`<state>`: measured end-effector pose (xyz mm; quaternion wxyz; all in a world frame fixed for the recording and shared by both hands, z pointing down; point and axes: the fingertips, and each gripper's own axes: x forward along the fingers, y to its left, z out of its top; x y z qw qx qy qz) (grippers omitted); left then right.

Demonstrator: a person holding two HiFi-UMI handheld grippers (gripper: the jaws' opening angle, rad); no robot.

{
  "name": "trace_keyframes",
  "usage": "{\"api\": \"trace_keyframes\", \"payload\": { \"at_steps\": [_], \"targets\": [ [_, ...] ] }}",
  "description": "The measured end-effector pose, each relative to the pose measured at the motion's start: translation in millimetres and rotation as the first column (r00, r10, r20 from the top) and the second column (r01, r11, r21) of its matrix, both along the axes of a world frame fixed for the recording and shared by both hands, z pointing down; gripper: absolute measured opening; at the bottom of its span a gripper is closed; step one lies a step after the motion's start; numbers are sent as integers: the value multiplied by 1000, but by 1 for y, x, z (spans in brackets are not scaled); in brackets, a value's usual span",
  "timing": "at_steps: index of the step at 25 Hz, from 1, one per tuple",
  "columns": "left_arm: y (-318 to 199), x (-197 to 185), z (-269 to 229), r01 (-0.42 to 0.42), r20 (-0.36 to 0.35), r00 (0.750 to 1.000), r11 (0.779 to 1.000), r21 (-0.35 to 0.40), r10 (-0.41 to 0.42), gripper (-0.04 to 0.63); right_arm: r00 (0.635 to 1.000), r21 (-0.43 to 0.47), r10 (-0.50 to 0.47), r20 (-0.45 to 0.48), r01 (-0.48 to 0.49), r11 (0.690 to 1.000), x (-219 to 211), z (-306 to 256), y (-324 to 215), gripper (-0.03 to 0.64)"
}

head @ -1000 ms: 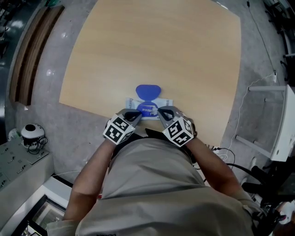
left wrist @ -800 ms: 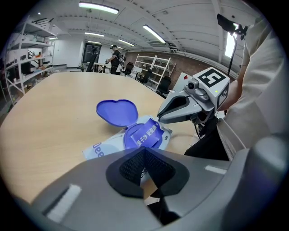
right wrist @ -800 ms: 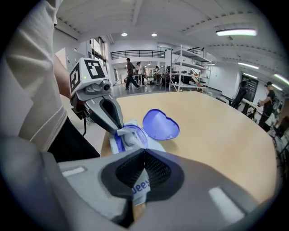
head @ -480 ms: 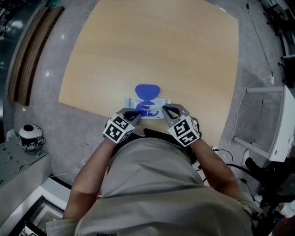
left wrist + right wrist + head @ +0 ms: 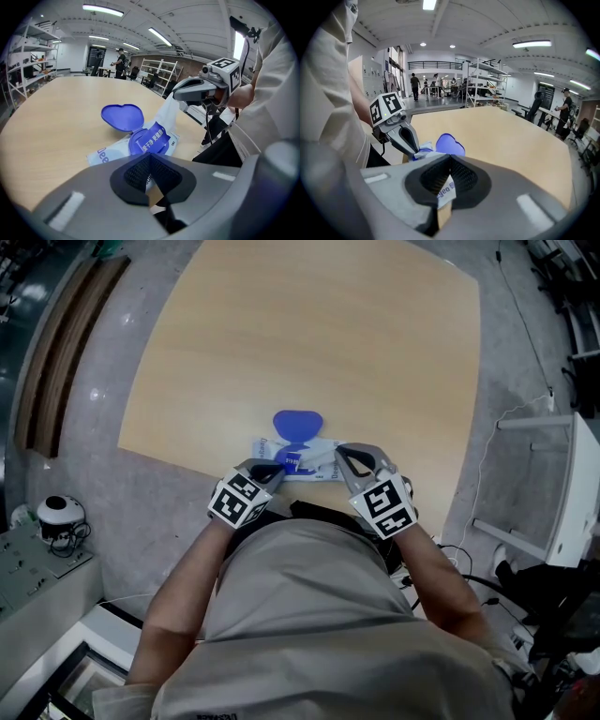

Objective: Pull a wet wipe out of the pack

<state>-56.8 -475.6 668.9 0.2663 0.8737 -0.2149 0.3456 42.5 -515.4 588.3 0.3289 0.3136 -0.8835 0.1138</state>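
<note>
Wet wipe (image 5: 168,110) clamped in right claw (image 5: 177,95), stretched up-right from wipe pack (image 5: 106,152) mouth | pack's left end pinned by closed left claw (image 5: 275,468)

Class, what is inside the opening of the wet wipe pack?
A white wipe rises out of the pack into the right claw. Whatever else is inside is hidden behind a blue flap and the pack's own skin.

Beige short-sleeved shirt (image 5: 309,615), grey left hand-held gripper (image 5: 270,471), grey right hand-held gripper (image 5: 343,457), black-and-white marker cubes (image 5: 236,500)
</note>
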Motion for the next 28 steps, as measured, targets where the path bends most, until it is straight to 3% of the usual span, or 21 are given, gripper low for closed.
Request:
{"api": "trace_keyframes", "payload": {
  "at_steps": [17, 28],
  "targets": [
    [13, -11, -8, 0, -18, 1000, 999, 33, 1, 5, 999, 143, 32, 27, -36, 989, -4, -74, 7, 3],
    [43, -71, -61, 52, -99, 994, 992, 112, -41, 5, 990, 233, 135, 33, -139, 963, -24, -127, 33, 3]
  ]
}}
